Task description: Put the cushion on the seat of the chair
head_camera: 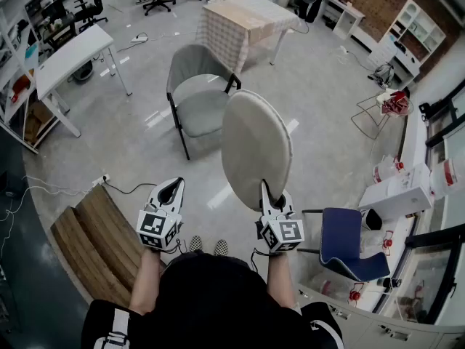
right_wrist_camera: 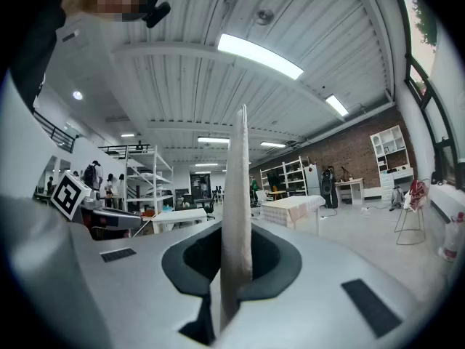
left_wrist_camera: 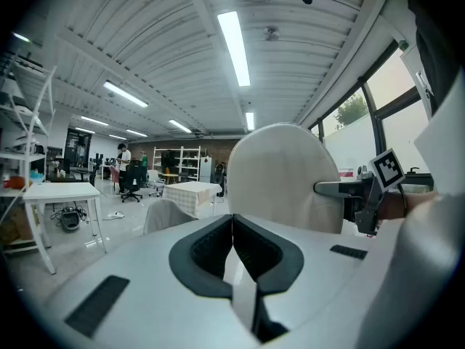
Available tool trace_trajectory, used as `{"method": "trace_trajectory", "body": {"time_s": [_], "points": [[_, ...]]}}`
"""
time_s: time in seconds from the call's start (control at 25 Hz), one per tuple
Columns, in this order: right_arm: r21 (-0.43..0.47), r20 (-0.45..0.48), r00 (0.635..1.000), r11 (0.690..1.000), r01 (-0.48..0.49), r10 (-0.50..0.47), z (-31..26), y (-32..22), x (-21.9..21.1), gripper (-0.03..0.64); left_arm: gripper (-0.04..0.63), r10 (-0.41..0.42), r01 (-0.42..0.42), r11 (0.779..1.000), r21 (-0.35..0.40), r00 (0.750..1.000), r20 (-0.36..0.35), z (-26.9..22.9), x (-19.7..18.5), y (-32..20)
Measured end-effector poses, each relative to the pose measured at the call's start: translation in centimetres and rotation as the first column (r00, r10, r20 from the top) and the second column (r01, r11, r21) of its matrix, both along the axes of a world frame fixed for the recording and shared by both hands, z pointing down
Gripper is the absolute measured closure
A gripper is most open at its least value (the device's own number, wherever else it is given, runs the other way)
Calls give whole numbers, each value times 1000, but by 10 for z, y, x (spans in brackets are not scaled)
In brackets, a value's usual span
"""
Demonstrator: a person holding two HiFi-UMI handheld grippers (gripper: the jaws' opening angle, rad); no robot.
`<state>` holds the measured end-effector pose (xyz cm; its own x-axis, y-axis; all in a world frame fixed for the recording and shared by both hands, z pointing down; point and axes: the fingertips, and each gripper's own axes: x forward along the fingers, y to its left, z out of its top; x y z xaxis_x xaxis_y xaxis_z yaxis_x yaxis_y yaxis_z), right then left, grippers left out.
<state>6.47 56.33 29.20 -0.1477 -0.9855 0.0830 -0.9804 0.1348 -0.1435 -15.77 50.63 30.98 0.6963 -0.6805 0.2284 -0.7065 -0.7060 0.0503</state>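
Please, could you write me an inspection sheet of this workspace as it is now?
Surface: glossy grey floor; nothing on the seat of the grey padded chair.
Job's things: round grey fabric cushion held upright in the air, short of the chair.
Clutter: brown wooden plank platform at left, blue chair at right.
Grippers: right gripper shut on the cushion's lower edge; left gripper shut, empty.
Cables: black cable on the floor by a white power strip.
Surroundings: checked-cloth table, white table, white shelves.
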Motion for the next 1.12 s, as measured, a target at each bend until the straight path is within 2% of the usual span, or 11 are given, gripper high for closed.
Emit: {"method": "trace_trajectory", "body": {"time_s": [0.56, 1.12], "points": [[-23, -21, 999, 999, 31, -32, 16, -16, 24, 560, 575, -16, 16, 1000, 3, 1000, -5, 3, 30, -13], [-31, -10, 994, 994, 105, -105, 34, -48, 56, 560, 575, -109, 109, 994, -4, 994, 5, 21, 51, -33]]}}
